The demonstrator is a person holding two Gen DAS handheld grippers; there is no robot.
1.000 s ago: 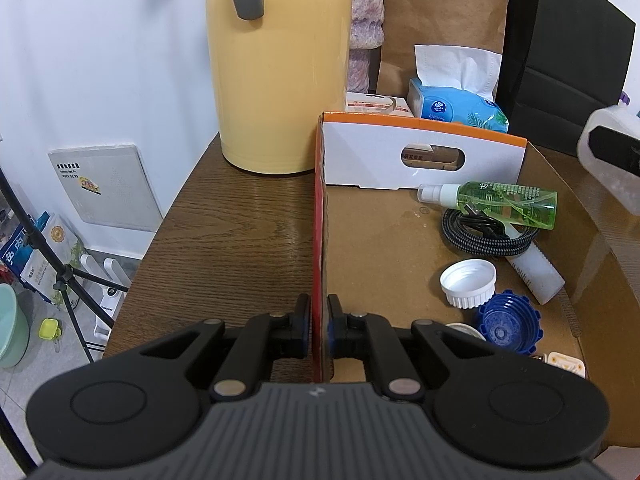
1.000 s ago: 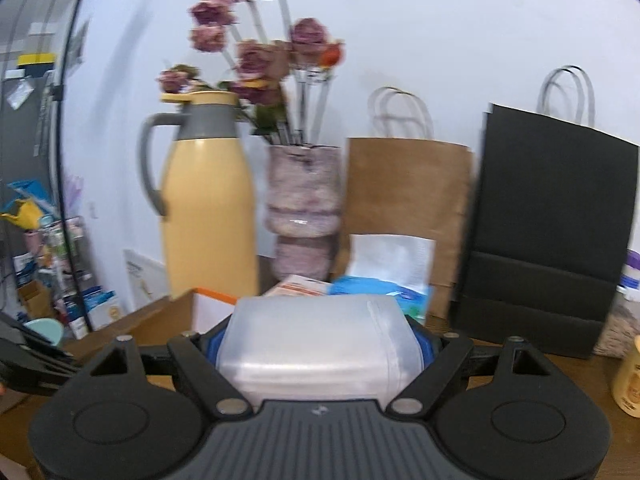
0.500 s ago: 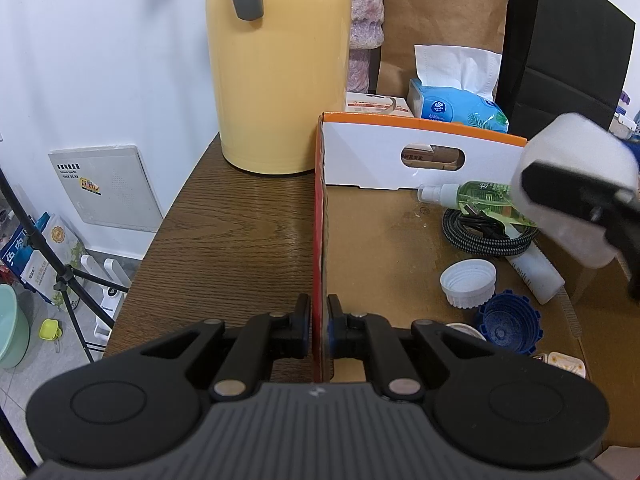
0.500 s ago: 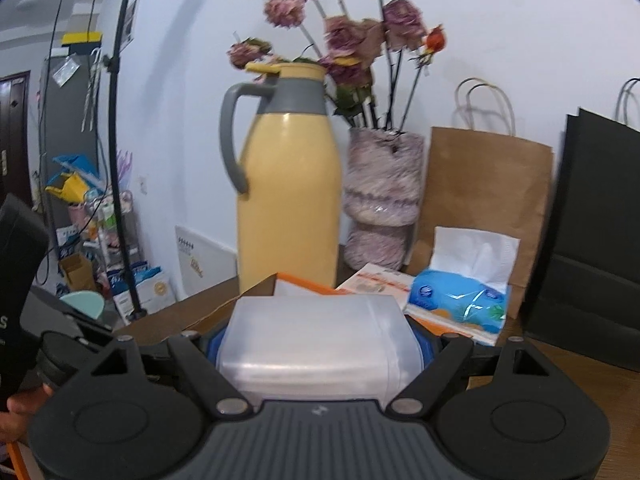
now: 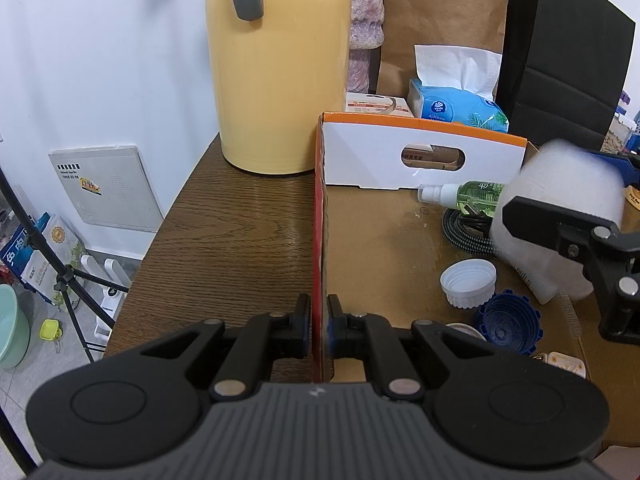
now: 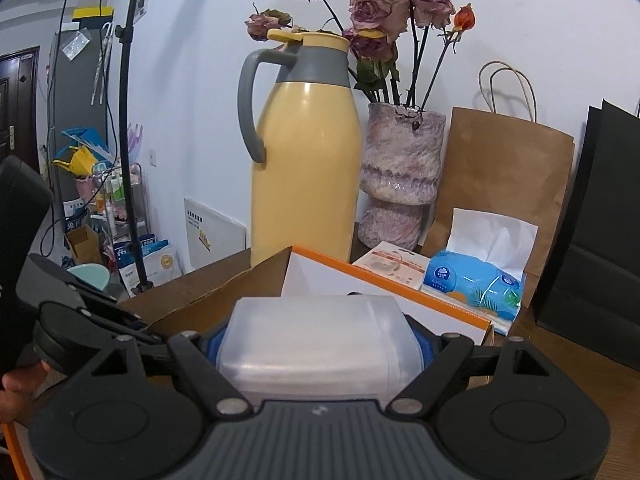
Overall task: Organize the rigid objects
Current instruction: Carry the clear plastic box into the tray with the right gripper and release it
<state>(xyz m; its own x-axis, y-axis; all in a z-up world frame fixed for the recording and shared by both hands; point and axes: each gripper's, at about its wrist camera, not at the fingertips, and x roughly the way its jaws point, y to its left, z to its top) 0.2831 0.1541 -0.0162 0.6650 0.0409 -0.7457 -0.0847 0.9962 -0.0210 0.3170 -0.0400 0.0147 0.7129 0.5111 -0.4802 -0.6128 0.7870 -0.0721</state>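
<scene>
Left gripper [image 5: 319, 330] pinched shut on cardboard box's [image 5: 320, 240] side wall to steady it, right gripper [image 6: 320, 344] clamping translucent plastic container [image 6: 316, 344] over box interior for drop-in.

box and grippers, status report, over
Left gripper shut on cardboard box wall. Right gripper holds translucent container over box. Caps, cable below.

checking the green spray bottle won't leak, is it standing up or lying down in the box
Lying down. The spray bottle rests on its side on the box floor, nozzle pointing toward the box's left wall, partly hidden behind the white container.
</scene>
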